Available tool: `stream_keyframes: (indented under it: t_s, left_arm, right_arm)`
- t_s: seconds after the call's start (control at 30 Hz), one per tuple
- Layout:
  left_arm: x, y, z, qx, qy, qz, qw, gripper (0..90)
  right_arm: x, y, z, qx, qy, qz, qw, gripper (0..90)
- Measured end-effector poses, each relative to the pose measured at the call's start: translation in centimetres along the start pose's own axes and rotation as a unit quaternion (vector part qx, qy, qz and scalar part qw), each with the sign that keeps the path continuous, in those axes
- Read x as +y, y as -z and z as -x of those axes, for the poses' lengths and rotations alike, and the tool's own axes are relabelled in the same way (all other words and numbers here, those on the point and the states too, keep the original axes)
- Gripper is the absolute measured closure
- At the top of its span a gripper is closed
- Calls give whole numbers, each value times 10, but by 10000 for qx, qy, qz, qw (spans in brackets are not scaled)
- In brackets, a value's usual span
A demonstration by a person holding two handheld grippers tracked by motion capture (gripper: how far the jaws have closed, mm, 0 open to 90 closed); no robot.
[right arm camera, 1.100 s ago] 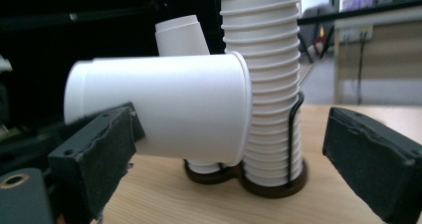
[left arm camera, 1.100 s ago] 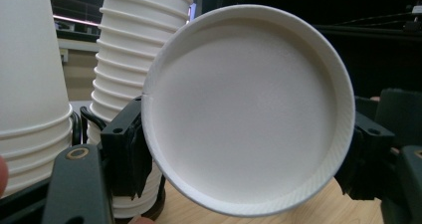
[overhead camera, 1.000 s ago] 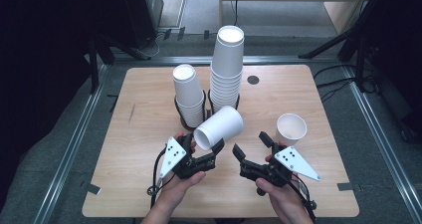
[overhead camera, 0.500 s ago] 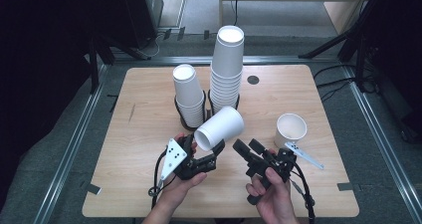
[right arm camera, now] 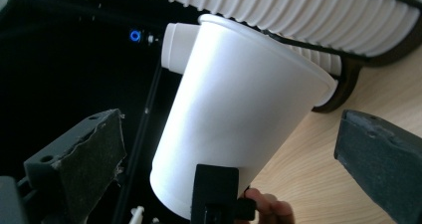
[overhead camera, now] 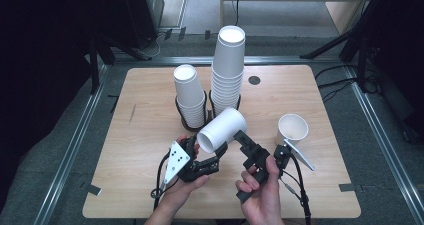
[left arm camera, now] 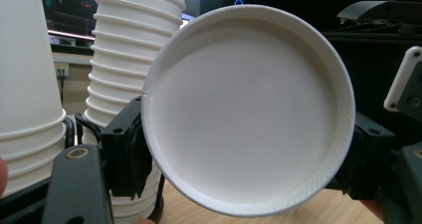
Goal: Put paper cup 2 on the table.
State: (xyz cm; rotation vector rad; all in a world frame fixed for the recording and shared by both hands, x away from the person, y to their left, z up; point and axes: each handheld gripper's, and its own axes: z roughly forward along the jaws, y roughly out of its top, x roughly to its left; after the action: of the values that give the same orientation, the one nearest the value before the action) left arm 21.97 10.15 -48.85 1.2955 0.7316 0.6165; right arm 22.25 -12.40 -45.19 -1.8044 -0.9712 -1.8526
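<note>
Cup [overhead camera: 222,130] is held off the table, tipped on its side, base end toward the left gripper [overhead camera: 202,152] and body pointing up toward the two stacks. Left gripper is clamped tight on it near the base; the left gripper view shows the round bottom [left arm camera: 249,109] facing the camera with a black jaw pressed on either side.

Right gripper [overhead camera: 247,145] sits just beside the cup, jaws spread as wide as they go, having just been opening. In the right gripper view the cup wall [right arm camera: 239,124] lies between the two pads but neither touches it, so nothing is gripped there.

Handling guess: thin paper, very light, wall soft and easy to crush or oval out, smooth so it may slip if pinched weakly. Stiffest spots look like the rolled rim and the base ring. Best hold for the right gripper is likely across the wall near the rim, gentle squeeze.

Short stack [overhead camera: 189,97] and tall stack [overhead camera: 227,70] stand in black holders behind. A single upright cup [overhead camera: 292,130] stands apart at the right on the table [overhead camera: 145,110].
</note>
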Motion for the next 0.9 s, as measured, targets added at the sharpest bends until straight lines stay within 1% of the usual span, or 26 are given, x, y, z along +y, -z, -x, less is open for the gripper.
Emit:
stream_keyframes:
  t_s: [0.07, 0.1, 0.17, 0.3, 0.37, 0.43, 0.5, 0.57, 0.63, 0.7, 0.9]
  left_arm:
    - [0, 0, 0, -4, 0, 19, 10000, 235]
    - [0, 0, 0, -5, 1, 29, 10000, 235]
    - [1, 1, 0, -13, 2, 47, 10000, 235]
    - [1, 1, 0, -10, -28, 63, 10000, 235]
    - [0, 1, 1, -23, -64, 54, 10000, 235]
    - [0, 1, 2, -30, -73, 55, 10000, 235]
    - [0, 0, 3, -38, -107, 48, 9999, 235]
    - [0, 0, 4, -42, -117, 61, 9999, 235]
    - [0, 0, 4, -50, -140, 65, 9999, 236]
    - [-1, 0, 5, -57, -153, 66, 9998, 235]
    - [0, 0, 5, -66, -184, 66, 9998, 235]
  right_arm:
    - [-1, -2, 1, -62, -277, 66, 9996, 0]
    - [-2, -3, 2, -82, -464, 57, 9989, 0]
    - [-2, -6, 4, -134, -668, 67, 9977, 0]
    - [-2, -12, 5, -27, -943, 88, 9955, 0]
    - [-2, -15, 5, 12, -963, 113, 9953, 0]
    - [-2, -18, 5, -26, -986, 86, 9951, 0]
    - [-1, -22, 6, 10, -1084, 51, 9941, 0]
    - [-1, -24, 7, -9, -1073, 63, 9942, 0]
    - [1, -26, 6, 2, -1149, 42, 9934, 0]
    - [1, -29, 6, -30, -1108, 34, 9938, 0]
    - [5, -37, 5, -53, -1206, -42, 9927, 0]
